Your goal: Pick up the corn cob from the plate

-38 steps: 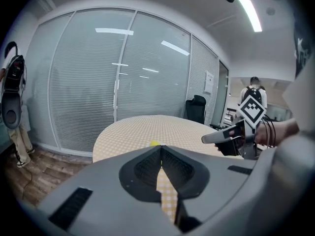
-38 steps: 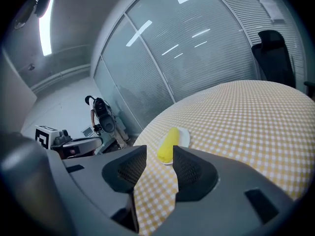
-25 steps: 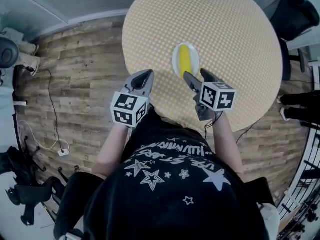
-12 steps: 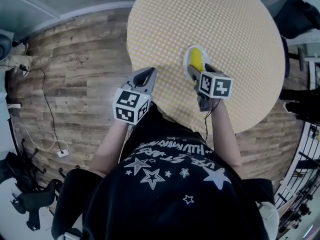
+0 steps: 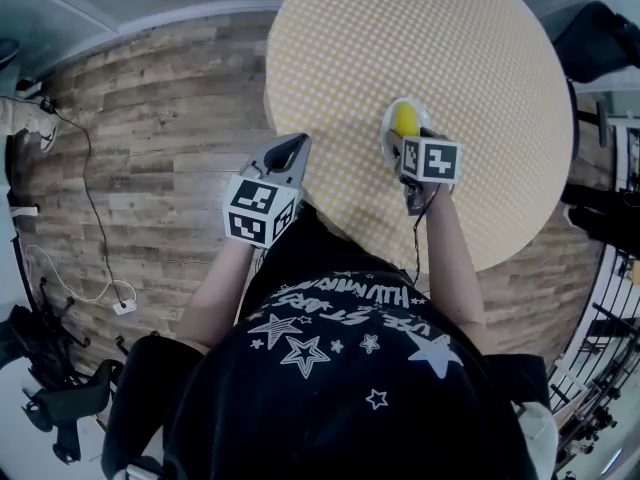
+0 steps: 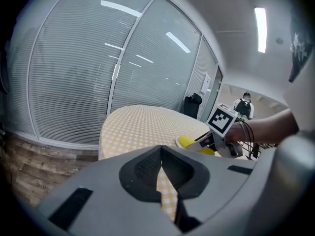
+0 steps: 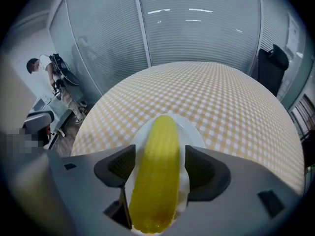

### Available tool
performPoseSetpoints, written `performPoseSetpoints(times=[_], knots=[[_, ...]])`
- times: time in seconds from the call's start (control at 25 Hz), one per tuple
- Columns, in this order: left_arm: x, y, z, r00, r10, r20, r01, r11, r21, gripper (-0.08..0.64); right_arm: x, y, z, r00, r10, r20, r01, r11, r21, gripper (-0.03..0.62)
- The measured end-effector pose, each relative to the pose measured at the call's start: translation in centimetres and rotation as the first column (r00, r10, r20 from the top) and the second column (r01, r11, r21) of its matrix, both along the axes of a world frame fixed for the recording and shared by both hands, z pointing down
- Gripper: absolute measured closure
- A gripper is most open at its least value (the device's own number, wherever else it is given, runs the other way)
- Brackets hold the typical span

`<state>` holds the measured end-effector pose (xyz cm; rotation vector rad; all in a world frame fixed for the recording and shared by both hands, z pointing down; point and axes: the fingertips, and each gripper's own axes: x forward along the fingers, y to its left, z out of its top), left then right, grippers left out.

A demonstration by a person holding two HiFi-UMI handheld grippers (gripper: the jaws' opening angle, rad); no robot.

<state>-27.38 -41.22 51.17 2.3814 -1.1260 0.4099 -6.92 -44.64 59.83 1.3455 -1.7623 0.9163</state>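
The right tool (image 7: 158, 167) has advanced over the plate (image 7: 195, 133); jaws open astride the corn cob (image 7: 156, 141), ungripped; closing and lifting remain; left tool (image 6: 160, 173) closed, empty.

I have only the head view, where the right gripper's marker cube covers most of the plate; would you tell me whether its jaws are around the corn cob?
Observer: Yes. In the right gripper view the corn cob lies between the jaws of the right gripper. The jaws stand apart, with a strip of white plate showing on each side of the cob, so it is not clamped.
Operator: Thank you. How does the cob lie relative to the jaws?
Observer: Lengthwise. It points straight away from the camera along the gripper's axis and rests on the plate, so the pads face its long sides.
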Motion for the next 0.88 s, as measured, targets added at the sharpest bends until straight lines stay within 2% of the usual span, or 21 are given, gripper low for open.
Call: performPoseSetpoints(times=[0.16,0.44,0.64,0.88], knots=[[-0.3,0.0,0.1,1.000,0.003,0.000,-0.003,1.000,0.000,0.554,0.7,0.0,0.7,0.997,-0.012,-0.072,0.010,1.000,-0.020,0.299],[-0.3,-0.6,0.0,1.000,0.011,-0.003,-0.011,1.000,0.009,0.553,1.3,-0.1,1.3,0.994,-0.001,-0.106,-0.004,0.999,-0.047,0.299],[-0.1,-0.4,-0.3,1.000,0.021,-0.001,-0.021,1.000,0.018,0.554,0.8,0.1,1.4,0.998,-0.035,-0.060,0.032,0.998,-0.051,0.310],[0.5,0.2,-0.5,0.999,0.033,0.012,-0.033,0.999,0.025,0.553,0.5,0.1,1.4,0.997,-0.058,-0.056,0.056,0.998,-0.033,0.334]])
